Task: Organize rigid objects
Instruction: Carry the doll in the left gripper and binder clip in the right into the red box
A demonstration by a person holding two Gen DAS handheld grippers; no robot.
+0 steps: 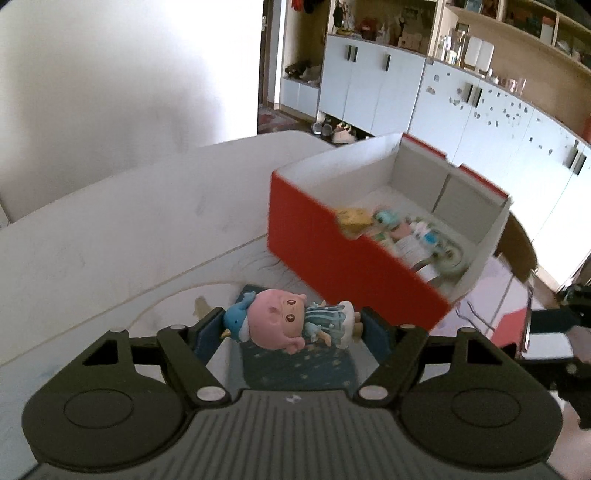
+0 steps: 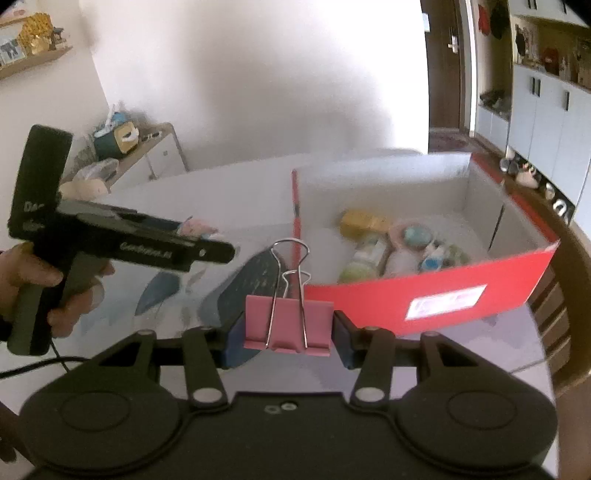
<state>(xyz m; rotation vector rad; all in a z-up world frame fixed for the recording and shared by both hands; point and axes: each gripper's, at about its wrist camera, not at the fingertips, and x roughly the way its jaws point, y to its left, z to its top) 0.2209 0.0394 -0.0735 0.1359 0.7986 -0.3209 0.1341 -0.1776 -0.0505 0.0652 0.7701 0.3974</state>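
left tongs (image 1: 291,325) clenched on figurine (image 1: 284,321); right tongs (image 2: 288,332) level, grasping binder clip (image 2: 288,321) beside box (image 2: 424,295).

Left gripper (image 1: 291,325) and right gripper (image 2: 288,332) jaws both clamped on loads.

A plain white wall (image 2: 258,74) stands far. White cabinets (image 1: 369,85) with open wooden shelves (image 1: 517,33) line the right. A dark door (image 2: 443,66) lies beyond.
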